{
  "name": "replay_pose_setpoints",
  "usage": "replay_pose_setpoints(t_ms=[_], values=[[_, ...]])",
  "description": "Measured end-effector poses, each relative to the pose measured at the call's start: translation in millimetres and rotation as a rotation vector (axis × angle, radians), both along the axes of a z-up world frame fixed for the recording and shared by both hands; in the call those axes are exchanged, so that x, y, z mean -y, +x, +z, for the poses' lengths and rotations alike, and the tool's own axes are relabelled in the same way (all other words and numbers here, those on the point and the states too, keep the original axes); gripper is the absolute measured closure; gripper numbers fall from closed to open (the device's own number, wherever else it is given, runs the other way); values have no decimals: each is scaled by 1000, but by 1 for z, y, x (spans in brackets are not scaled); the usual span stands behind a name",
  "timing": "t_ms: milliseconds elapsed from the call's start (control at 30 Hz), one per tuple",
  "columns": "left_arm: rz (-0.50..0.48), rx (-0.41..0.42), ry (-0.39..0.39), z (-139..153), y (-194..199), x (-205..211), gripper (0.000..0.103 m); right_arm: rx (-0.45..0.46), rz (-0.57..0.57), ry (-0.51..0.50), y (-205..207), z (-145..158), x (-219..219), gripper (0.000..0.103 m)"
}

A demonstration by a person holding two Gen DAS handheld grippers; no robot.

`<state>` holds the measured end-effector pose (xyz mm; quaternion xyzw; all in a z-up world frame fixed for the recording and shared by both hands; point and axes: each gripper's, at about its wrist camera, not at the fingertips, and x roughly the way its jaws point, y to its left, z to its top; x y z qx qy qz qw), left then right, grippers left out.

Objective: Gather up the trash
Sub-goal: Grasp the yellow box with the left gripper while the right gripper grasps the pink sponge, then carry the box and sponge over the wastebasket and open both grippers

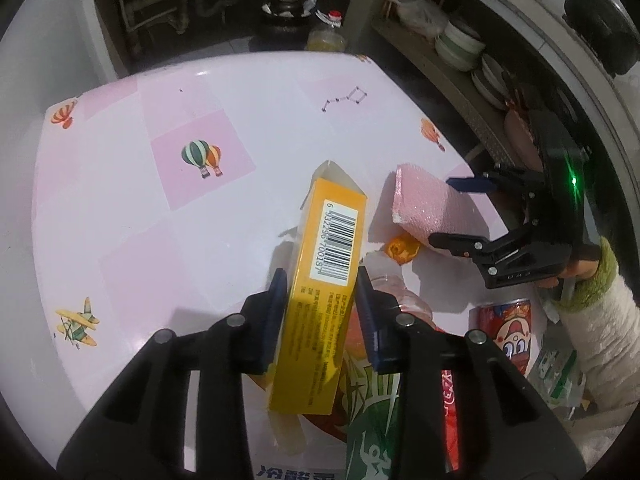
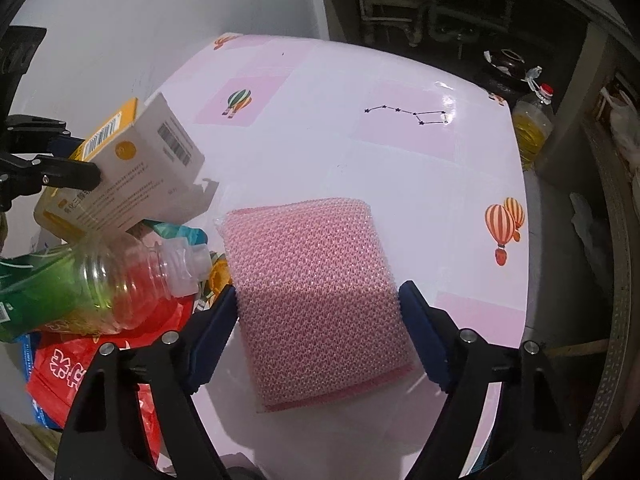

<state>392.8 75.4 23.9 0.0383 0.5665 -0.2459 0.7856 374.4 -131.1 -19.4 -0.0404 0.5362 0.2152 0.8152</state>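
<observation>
My left gripper (image 1: 322, 280) is shut on a yellow carton box (image 1: 324, 272) with a barcode, holding it above the trash pile; the box also shows in the right wrist view (image 2: 120, 172). My right gripper (image 2: 318, 304) is shut on a pink mesh sponge (image 2: 316, 280), seen from the side in the left wrist view (image 1: 424, 208) with the right gripper (image 1: 452, 212) around it. A clear plastic bottle (image 2: 120, 280) lies on green and red wrappers (image 2: 64, 376) beside the sponge. A red drink can (image 1: 508, 332) lies at the right.
The table (image 1: 160, 240) has a pink-and-white cloth with balloon and plane prints. Beyond its far edge stand an oil bottle (image 2: 532, 128) and a dark pot (image 1: 282, 20). A shelf with stacked bowls (image 1: 460, 44) runs along the right.
</observation>
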Motion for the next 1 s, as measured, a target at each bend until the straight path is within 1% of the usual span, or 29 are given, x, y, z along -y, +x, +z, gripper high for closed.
replay_pose_setpoints(t_ms=[267,433,567,733,867,1000], values=[[46,67,-27,23,-5,-6,72,22,-44,46,-8,13,11,26],[79,124,-56,43,-14,-12,73,37,-86,79,-14,26,20,26],[100,186,-78,67,-26,-16,73,83,-118,115,-27,49,27,27],[115,291,-119,103,-53,-16,73,142,-165,164,-50,85,36,27],[110,360,-169,130,-82,-16,73,178,-206,208,-76,110,42,27],[76,422,-202,152,-118,-7,73,202,-237,273,-106,134,51,27]])
